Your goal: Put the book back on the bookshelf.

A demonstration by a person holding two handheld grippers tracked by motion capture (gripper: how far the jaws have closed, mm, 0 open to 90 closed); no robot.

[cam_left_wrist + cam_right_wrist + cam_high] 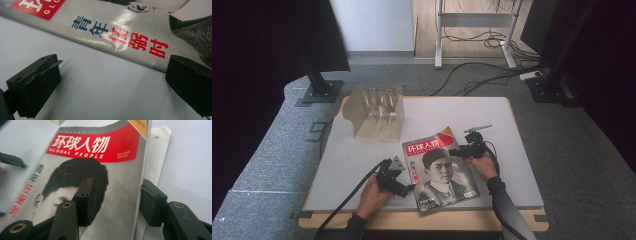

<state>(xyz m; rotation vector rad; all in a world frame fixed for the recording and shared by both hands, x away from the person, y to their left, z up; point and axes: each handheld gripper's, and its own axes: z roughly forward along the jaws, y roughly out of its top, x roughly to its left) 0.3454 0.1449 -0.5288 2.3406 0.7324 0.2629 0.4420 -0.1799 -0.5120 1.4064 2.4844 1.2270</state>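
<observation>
Looking down on the table [362, 160], I see the magazine [443, 172] lying flat near its front edge, cover up. My left gripper [408, 189] sits at the spine side, jaws spread wide on bare tabletop. My right gripper [456, 151] straddles the cover's opposite edge, jaws parted; whether either pad touches paper I cannot tell. A tan rack [376, 112] stands farther back.
</observation>
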